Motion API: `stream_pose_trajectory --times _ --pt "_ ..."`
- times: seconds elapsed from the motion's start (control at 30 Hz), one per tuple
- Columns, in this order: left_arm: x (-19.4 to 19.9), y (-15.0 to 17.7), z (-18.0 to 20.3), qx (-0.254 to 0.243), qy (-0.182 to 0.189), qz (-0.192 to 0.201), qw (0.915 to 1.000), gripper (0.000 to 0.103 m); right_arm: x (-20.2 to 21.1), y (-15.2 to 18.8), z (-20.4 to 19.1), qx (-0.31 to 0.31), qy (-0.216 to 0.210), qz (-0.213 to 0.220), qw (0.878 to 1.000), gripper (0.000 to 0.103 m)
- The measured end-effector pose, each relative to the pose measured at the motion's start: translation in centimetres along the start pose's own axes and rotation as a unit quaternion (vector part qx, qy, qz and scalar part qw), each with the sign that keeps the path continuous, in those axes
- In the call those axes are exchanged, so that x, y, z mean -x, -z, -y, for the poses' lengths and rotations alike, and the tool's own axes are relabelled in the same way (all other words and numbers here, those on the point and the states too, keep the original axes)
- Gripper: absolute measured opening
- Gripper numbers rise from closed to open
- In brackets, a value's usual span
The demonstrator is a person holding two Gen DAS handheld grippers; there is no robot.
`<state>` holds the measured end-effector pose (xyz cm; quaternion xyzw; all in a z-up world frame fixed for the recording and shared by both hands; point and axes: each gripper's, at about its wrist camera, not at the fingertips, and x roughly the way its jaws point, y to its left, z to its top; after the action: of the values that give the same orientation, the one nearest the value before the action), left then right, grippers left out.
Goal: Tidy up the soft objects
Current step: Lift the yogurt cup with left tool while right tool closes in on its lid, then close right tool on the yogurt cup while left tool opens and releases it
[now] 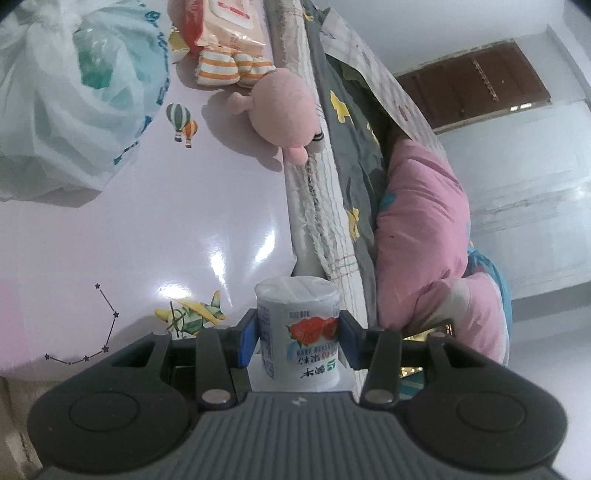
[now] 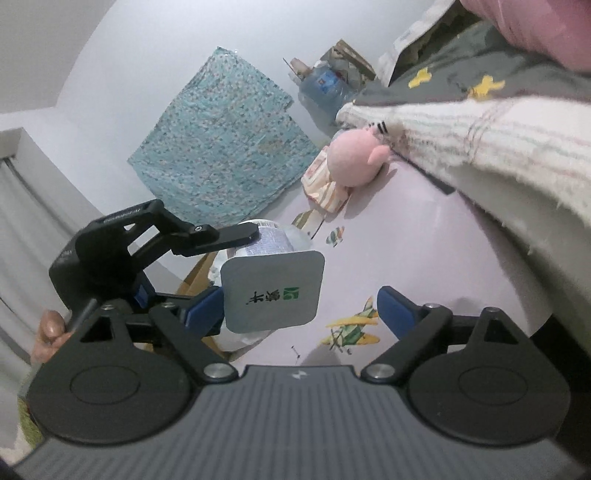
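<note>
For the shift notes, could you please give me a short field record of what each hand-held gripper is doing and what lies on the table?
left hand-held gripper: shut on the yogurt cup, blue pads on its two sides
yogurt cup: strawberry label, flat foil lid towards the right wrist camera
right hand-held gripper: open, holds nothing
table: pale, with aeroplane and balloon prints
on the table: pink plush toy, striped socks, wipes pack, tied plastic bag
beside the table: bedding, pink quilt

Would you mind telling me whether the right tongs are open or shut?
Open. The right tongs stand wide with both blue pads clear; the yogurt cup before them is gripped by the left tongs instead.
</note>
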<state>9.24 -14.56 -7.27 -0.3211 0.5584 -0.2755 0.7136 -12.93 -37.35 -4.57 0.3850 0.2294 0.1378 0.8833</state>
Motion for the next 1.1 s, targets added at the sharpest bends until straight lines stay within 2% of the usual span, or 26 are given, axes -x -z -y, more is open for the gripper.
stream_pose_trajectory --times 0.13,0.27,0.33,0.5,0.8,0.9,1.03,1.1 --pt "-0.3 0.3 -1.0 0.015 0.006 -0.006 0.9999 0.046 -0.6 -0.1 -0.2 -0.013 -0.042 -0.005 0.999 0.091" --pt "-0.9 0.4 -1.6 0.028 0.012 -0.014 0.9995 0.046 -1.8 -0.3 -0.8 -0.004 -0.044 -0.012 0.999 0.09" --pt "-1.0 0.5 -1.8 0.03 0.016 -0.016 0.9993 0.047 -2.5 -0.4 -0.6 -0.008 -0.044 -0.019 0.999 0.084" --pt "-1.2 0.3 -2.1 0.031 0.02 -0.016 0.9992 0.047 -3.2 -0.4 -0.3 -0.014 -0.03 -0.023 0.999 0.061" --pt "-1.7 -0.2 -3.5 0.049 0.029 -0.026 0.998 0.048 -3.9 -0.5 -0.1 -0.009 -0.008 -0.032 0.999 0.06" --pt "-1.9 -0.3 -3.8 0.053 0.018 -0.025 0.9981 0.051 -4.6 -0.7 -0.4 0.004 0.005 -0.045 0.999 0.06" --pt "-1.5 -0.6 -3.8 0.038 -0.004 -0.004 0.9993 0.058 -5.9 -0.9 -0.8 0.029 0.036 -0.066 0.997 0.06" --pt "-1.1 -0.8 -4.1 0.035 -0.009 0.004 0.9993 0.058 -6.5 -1.1 -0.8 0.033 0.047 -0.077 0.995 0.06"
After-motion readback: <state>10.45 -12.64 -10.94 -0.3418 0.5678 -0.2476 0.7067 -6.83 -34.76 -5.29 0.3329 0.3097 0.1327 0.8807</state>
